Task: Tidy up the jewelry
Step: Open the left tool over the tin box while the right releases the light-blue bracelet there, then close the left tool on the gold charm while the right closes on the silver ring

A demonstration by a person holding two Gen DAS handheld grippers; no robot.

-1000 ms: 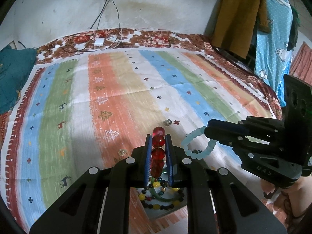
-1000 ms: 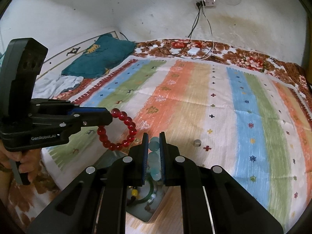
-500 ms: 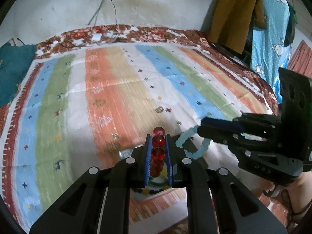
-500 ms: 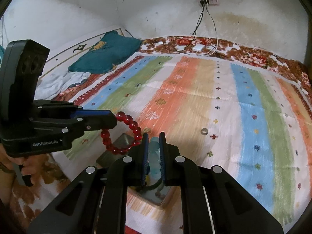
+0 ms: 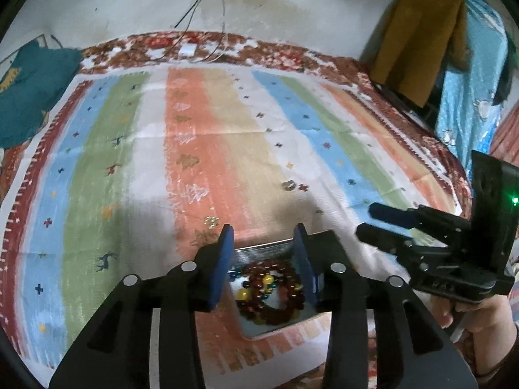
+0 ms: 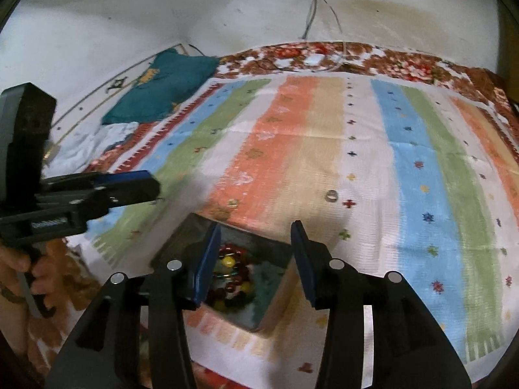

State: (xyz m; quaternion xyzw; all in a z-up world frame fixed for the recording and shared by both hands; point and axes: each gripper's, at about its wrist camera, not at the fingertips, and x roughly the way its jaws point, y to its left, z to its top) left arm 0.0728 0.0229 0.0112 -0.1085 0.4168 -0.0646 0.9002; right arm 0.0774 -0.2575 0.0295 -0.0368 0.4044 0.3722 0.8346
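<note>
The striped bedspread (image 5: pixel 136 149) filled my view, with the open box (image 5: pixel 275 308) at its near edge, directly below both grippers. The bracelets (image 5: pixel 272 295) lay heaped inside it. Two rings, one (image 6: pixel 331 195) and another (image 6: pixel 232 203), sat beyond the box, the first nearer my right gripper (image 6: pixel 256 259). Left gripper (image 5: pixel 262 259) and right were both opening, nothing between them.
</note>
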